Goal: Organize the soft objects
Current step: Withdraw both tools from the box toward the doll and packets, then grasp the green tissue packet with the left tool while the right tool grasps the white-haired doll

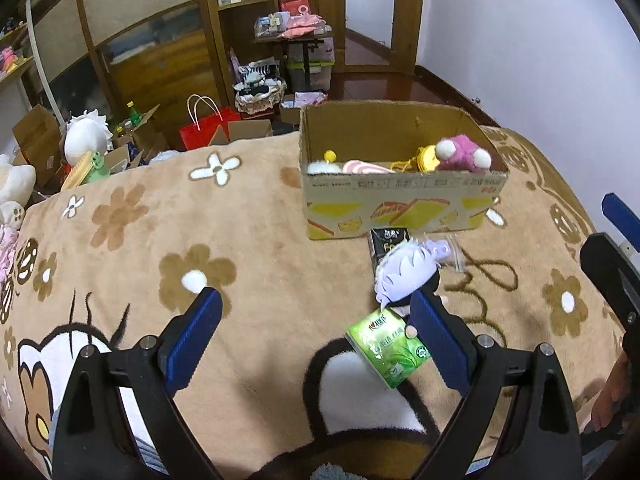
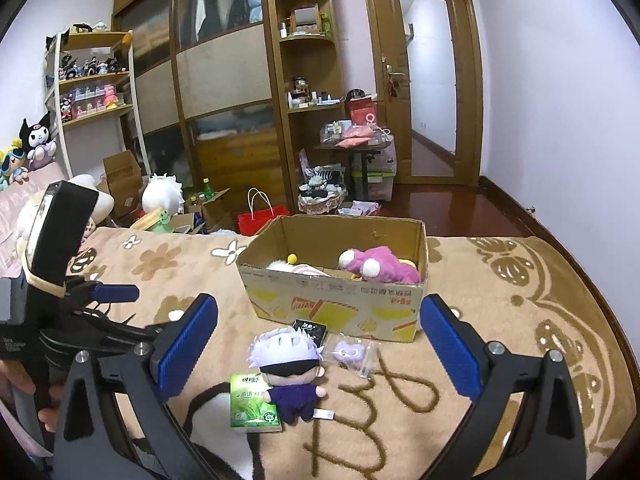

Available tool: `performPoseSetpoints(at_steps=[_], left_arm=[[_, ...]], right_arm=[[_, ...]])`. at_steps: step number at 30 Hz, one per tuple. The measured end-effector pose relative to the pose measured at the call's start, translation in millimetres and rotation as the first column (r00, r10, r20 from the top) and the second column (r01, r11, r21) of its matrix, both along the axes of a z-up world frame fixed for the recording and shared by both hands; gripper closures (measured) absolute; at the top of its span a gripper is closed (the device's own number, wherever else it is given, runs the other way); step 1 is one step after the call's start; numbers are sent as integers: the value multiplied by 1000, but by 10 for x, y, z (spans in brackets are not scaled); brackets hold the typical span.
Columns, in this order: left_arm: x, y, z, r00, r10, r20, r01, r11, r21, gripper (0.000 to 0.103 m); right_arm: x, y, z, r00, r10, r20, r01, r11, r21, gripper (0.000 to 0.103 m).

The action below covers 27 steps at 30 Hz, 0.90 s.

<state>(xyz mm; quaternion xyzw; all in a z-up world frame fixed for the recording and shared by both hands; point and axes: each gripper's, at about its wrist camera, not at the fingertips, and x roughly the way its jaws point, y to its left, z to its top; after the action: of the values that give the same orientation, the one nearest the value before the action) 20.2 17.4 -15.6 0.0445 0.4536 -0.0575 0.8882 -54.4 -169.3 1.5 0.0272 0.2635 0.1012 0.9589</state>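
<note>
A small plush doll (image 2: 290,370) with white hair, a black blindfold and a purple suit lies on the brown blanket (image 2: 500,320), in front of a cardboard box (image 2: 340,308). In the left wrist view the doll (image 1: 404,272) is partly hidden behind the right finger. A green tissue pack (image 2: 252,404) lies against the doll's left side; the tissue pack (image 1: 388,348) also shows in the left wrist view. The box holds a pink plush (image 2: 380,266) and other soft toys. My right gripper (image 2: 320,344) is open above the doll. My left gripper (image 1: 316,336) is open, with nothing between its fingers.
A black packet (image 2: 310,328) and a clear bag with a lilac item (image 2: 352,352) lie by the box front. Beyond the bed edge stand a red paper bag (image 2: 260,220), open cartons, shelves and a wardrobe. A hand (image 2: 24,392) holds the left tool.
</note>
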Motion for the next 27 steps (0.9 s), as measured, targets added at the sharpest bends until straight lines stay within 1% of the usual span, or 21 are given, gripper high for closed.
performPoseSetpoints(at_steps=[5,11,15,23,27], left_arm=[[64,-51,-166,999,-8,-46,9,1000,14,9],[176,-42,-354,994,-1,-109,1,1000,6,9],[265,-17,-493,987,11,-162,-11,1000,-1,9],[386,-22,-732,966,21,-257,-19,1000,11,9],[444,13,-814,955,30,-296,-35,999,-12,9]], right_arm=[[56,4,-77,1000,-6,-16,6,1000,2,0],[184,-7,-250,998,-9,-57,9,1000,9,0],[298,3,-390,996,-3,-92,4,1000,2,0],[518,49,-615,988,20,-151,-19,1000,4,0],[637,100,-720,983,38,-181,-36,999,14,0]])
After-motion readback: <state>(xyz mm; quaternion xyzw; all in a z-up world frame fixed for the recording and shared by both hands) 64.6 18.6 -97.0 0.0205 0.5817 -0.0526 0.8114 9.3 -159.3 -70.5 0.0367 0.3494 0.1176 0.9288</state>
